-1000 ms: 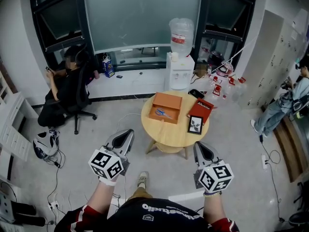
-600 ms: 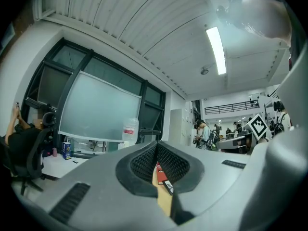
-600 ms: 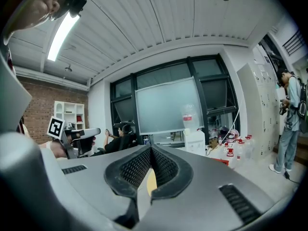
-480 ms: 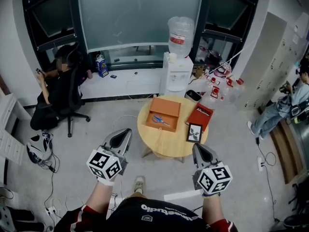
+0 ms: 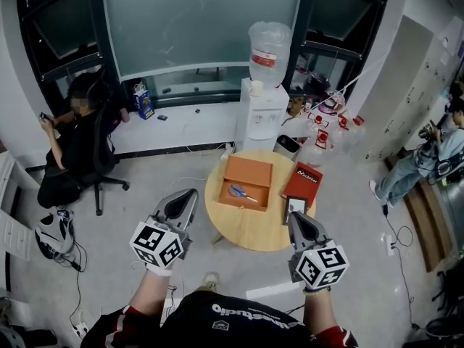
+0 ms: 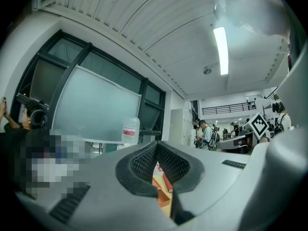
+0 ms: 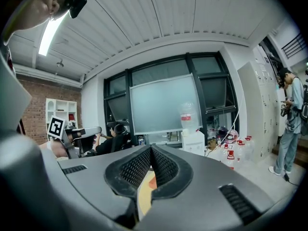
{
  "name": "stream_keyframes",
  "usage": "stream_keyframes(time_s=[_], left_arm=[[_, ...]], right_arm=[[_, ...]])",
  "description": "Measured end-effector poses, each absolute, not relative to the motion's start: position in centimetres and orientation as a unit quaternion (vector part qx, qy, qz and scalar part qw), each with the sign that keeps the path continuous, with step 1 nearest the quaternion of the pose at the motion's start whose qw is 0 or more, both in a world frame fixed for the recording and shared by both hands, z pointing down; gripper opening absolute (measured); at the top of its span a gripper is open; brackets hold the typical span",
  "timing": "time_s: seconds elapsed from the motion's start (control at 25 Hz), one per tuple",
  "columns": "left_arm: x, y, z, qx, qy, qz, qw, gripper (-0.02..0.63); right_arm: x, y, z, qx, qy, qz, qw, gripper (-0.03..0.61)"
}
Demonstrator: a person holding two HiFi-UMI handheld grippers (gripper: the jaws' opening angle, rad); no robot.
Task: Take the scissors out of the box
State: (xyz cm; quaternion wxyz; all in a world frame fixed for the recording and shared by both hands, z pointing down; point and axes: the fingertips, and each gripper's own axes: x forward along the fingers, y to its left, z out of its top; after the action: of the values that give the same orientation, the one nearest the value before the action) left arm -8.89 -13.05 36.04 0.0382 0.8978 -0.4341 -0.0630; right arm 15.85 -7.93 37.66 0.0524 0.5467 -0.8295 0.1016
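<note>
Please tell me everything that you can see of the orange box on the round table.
The orange box is shallow and rectangular, and looks like card or thin wood. It is open on top, and scissors with blue handles lie flat inside it, in the near half. Whether its far half is a folded-back lid cannot be told. It rests flat on the far left part of the round wooden table, slightly turned. A red book lies to its right, apart from it.

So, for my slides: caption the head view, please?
Left gripper and right gripper, both shut, hover short of a round table; scissors lie in the orange box.
</note>
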Motion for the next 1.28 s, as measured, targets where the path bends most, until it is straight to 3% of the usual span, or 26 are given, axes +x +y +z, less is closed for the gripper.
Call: stream_keyframes(time_s=[0.64, 1.28], left_arm=[[-12.8, -23.9, 36.6, 0.912, -0.402, -0.064, 0.042, 0.017], [-12.6, -26.7, 38.1, 0.928, -0.364, -0.061, 0.049, 0.017]], right_arm=[[11.1, -16.8, 37.9, 0.574, -0.81, 0.103, 0.064, 0.02], [10.1, -17.9, 38.7, 0.603, -0.789, 0.096, 0.07, 0.02]])
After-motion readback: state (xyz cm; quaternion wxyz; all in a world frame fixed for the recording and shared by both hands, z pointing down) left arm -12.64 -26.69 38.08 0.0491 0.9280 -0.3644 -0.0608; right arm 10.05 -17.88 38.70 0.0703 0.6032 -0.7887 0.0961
